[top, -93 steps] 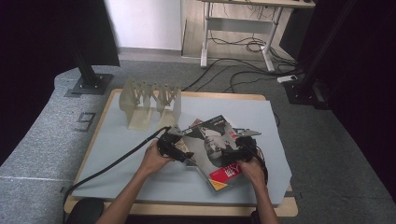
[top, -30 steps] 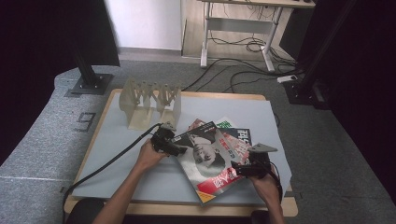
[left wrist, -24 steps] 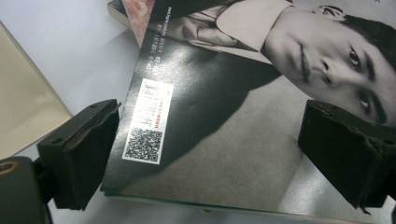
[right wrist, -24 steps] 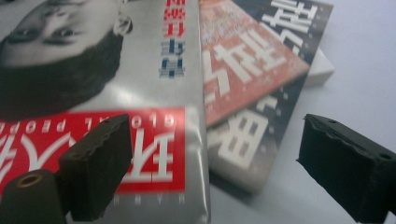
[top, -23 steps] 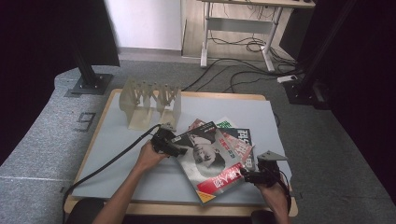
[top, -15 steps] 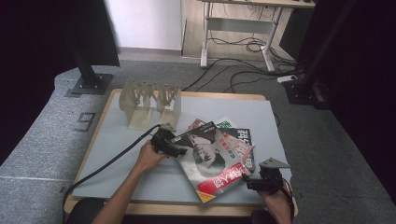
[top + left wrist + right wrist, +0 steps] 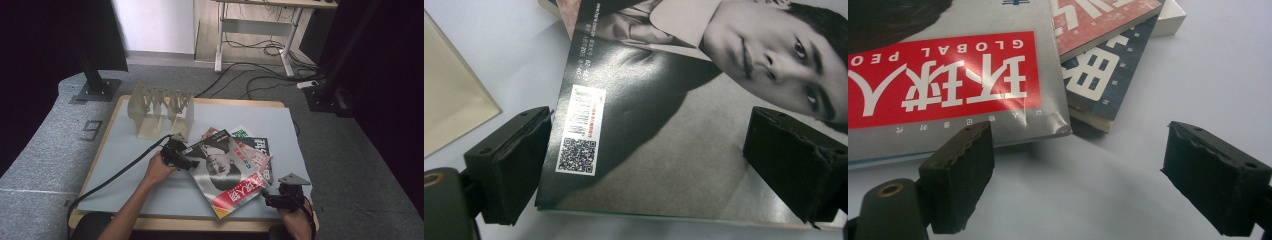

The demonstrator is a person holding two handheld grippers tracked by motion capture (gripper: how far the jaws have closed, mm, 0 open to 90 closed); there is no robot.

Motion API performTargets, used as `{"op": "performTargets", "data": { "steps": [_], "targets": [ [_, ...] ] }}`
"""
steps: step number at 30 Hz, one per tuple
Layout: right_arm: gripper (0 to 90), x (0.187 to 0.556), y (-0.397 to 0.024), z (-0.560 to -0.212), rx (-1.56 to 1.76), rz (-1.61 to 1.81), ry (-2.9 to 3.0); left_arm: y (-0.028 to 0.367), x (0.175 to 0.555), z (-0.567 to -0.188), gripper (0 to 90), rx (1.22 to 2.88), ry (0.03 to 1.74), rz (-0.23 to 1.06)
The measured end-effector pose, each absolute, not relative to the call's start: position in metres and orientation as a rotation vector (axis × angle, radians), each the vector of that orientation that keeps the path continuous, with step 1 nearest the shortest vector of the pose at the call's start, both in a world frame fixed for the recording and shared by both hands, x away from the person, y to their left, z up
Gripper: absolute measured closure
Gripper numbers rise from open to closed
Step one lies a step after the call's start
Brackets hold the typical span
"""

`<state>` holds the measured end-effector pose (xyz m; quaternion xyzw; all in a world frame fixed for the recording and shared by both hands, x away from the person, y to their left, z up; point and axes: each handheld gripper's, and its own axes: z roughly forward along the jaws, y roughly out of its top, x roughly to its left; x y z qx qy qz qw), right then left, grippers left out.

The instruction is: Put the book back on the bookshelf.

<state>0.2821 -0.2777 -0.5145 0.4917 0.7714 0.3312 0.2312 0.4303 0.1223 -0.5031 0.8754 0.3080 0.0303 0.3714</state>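
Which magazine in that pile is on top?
The grey-covered magazine with the portrait and red title band: it overlaps the red-and-white one and the dark one beneath.

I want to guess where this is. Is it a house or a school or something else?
Probably a lab or workshop, not a home. A work table with magazines stands between black curtains, cables trail over grey carpet, and a desk stands behind.

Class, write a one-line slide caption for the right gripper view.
Open tool facing the red-titled magazine atop stacked books.
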Motion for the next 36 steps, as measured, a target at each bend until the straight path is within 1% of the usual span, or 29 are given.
{"op": "performTargets", "data": {
  "steps": [8, 26, 36],
  "targets": [
    [12.5, 0.291, -0.279, -0.515, 1.365, 0.896, 2.097, 0.128, 0.422, -0.503, 6.3, 2.253, 0.786, 0.081],
    [11.8, 0.325, -0.281, -0.509, 1.426, 0.864, 2.058, 0.137, 0.401, -0.503, 6.6, 2.27, 0.766, 0.097],
    [12.1, 0.345, -0.281, -0.508, 1.455, 0.851, 2.049, 0.141, 0.388, -0.505, 6.6, 2.283, 0.76, 0.075]
  ]
}}
